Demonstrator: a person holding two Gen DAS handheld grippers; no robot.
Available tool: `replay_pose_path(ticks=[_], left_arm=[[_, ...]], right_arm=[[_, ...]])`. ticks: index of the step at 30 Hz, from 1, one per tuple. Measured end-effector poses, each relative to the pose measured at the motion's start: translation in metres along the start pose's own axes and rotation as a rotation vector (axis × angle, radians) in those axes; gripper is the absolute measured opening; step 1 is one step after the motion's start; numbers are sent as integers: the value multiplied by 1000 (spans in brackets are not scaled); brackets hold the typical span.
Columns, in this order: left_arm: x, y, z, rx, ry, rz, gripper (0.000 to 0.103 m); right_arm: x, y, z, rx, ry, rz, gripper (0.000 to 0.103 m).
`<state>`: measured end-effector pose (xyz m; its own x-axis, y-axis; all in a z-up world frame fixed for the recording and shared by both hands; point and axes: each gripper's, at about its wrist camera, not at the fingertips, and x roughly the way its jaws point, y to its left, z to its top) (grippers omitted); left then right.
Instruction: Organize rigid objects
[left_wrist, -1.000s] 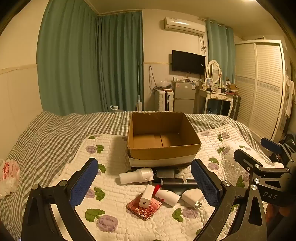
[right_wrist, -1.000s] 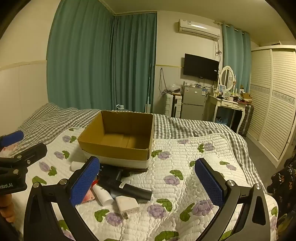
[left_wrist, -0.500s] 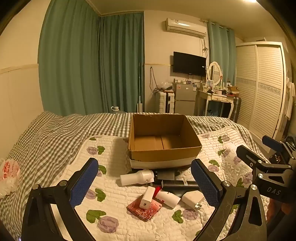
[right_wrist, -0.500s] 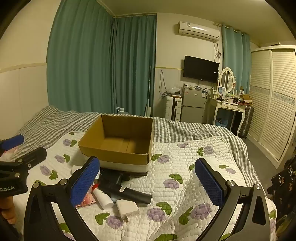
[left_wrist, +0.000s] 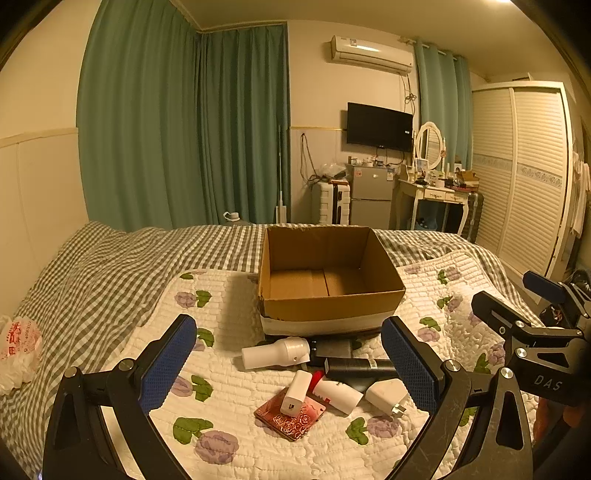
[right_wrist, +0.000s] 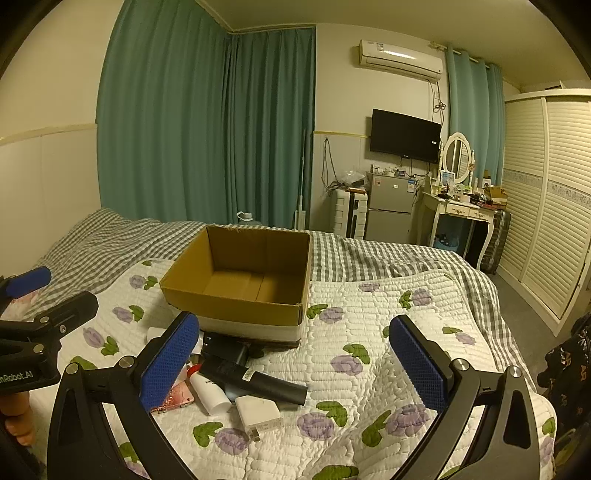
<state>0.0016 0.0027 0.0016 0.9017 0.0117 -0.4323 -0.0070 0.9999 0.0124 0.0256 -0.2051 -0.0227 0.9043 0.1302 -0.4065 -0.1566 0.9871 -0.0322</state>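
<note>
An empty cardboard box (left_wrist: 325, 275) (right_wrist: 243, 273) stands on the quilted bed. In front of it lies a pile: a white hair-dryer-shaped item (left_wrist: 277, 352), a black cylinder device (left_wrist: 360, 367) (right_wrist: 255, 380), a white power bank (left_wrist: 295, 387) on a red patterned wallet (left_wrist: 290, 415), a white tube with a red cap (left_wrist: 338, 393) (right_wrist: 210, 393), and a white plug charger (left_wrist: 386, 395) (right_wrist: 258, 411). My left gripper (left_wrist: 288, 363) is open above the pile. My right gripper (right_wrist: 295, 365) is open, to the right of the pile.
A floral quilt (right_wrist: 369, 332) lies over a checked bedspread (left_wrist: 110, 266). A plastic bag (left_wrist: 18, 347) lies at the left edge of the bed. A dressing table (right_wrist: 461, 210), a fridge (left_wrist: 371, 197) and a louvred wardrobe (right_wrist: 554, 221) stand beyond the bed.
Both grippers have drawn back and risen slightly; the box and the pile look a little farther away. Nothing on the bed has moved.
</note>
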Motion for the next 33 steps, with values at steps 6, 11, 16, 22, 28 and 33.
replay_pose_path(ticks=[6,11,16,22,28,33], left_arm=[[0,0,0,3,0,-1,102],[0,-1,-1,5,1,0,102],[0,-1,0,5,1,0,102],[0,0,-1,4,1,1,102],[0,0,-1,5,1,1,102],[1,0,-1,4,2,2,102]], right_arm=[[1,0,0,-1,3,4,103],[2,1,-2,-4,4,7,103],[2,2,-3,-9,8,12,103],[2,3,-3,-9,9,13,103],[3,1,-4,-6,6,12,103],[3,1,-4,-8,8,9,103]])
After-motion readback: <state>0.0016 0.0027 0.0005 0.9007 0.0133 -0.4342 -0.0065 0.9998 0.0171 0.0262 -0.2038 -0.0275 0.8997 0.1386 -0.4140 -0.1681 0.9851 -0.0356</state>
